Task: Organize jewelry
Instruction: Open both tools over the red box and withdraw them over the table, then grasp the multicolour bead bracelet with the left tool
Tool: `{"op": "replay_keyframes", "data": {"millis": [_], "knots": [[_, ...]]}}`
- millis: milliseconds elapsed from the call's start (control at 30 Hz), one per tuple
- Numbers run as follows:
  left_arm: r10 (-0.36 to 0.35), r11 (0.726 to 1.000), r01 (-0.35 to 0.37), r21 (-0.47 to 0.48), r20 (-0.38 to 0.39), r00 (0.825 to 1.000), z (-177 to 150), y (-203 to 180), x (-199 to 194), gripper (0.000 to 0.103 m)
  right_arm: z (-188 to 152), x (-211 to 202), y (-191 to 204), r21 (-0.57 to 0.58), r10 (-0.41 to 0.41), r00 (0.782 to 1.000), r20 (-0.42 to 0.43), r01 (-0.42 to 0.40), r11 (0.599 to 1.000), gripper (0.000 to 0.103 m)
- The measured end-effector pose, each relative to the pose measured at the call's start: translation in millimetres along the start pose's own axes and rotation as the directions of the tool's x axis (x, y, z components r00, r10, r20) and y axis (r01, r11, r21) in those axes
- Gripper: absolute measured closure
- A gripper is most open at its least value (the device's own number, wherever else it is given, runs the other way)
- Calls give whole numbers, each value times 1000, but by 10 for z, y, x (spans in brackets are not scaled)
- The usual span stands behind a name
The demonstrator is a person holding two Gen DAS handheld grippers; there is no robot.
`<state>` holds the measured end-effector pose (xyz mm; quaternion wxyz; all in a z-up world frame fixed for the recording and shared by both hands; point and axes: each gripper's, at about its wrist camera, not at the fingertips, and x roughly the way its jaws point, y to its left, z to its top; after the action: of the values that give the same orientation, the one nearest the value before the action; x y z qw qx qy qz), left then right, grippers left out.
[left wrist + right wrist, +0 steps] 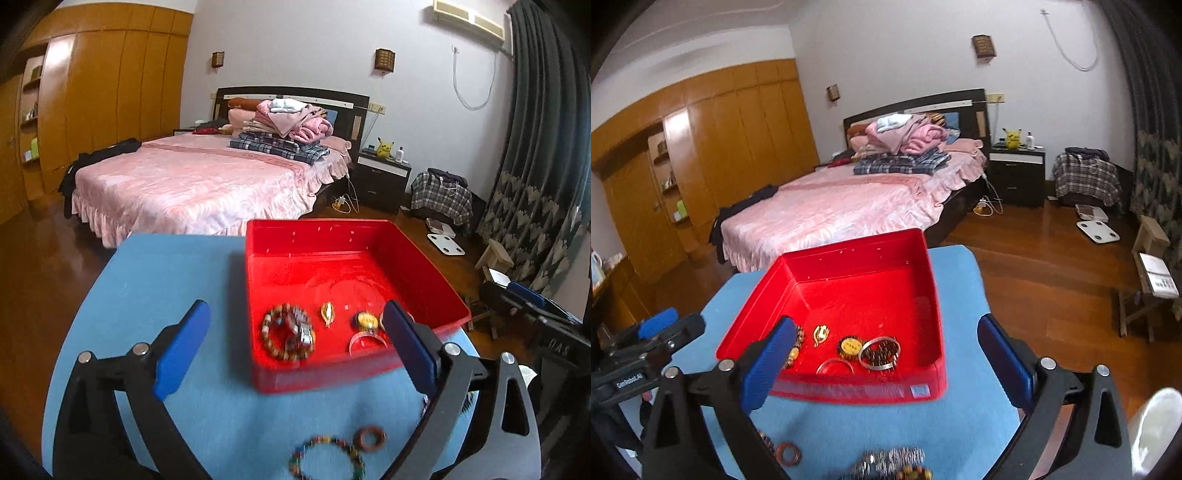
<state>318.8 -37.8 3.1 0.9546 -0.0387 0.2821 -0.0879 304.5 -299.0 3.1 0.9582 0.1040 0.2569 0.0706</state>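
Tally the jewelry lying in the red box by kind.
Wooden bead bracelet: 1
Bangles: 2, a silver bangle and a clear bangle
Gold pendant: 1
Yellow round piece: 1
Total: 5, leaving out blurred bits lying inside the bracelet and the silver bangle.

The left wrist view looks forward and slightly down over the blue tabletop (147,280) from close by, with the open red plastic box (354,266) just right of frame centre. The right wrist view faces the same way from further right, tilted, with the box at its centre. Both share the box, the tabletop and the pink-covered bed (842,210) filling the middle distance.
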Motion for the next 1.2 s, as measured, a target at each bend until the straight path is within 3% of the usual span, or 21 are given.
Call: {"op": "replay_keyframes", "data": {"millis": [267, 700, 1133, 1200], "knots": [[42, 999, -42, -4, -12, 999, -426, 12, -287, 10, -417, -334, -107, 3, -66, 998, 0, 66, 998, 6], [66, 998, -66, 5, -135, 989, -1038, -37, -280, 10, -937, -484, -69, -24, -71, 996, -63, 69, 997, 6], [55, 998, -56, 1, -155, 986, -1189, -226, -238, 10, -1067, -486, 7, -59, -74, 995, -72, 70, 996, 6], [45, 999, -45, 1, -156, 987, -1193, -271, -215, 19, -1070, -487, 5, -59, -76, 995, -70, 71, 996, 6]]}}
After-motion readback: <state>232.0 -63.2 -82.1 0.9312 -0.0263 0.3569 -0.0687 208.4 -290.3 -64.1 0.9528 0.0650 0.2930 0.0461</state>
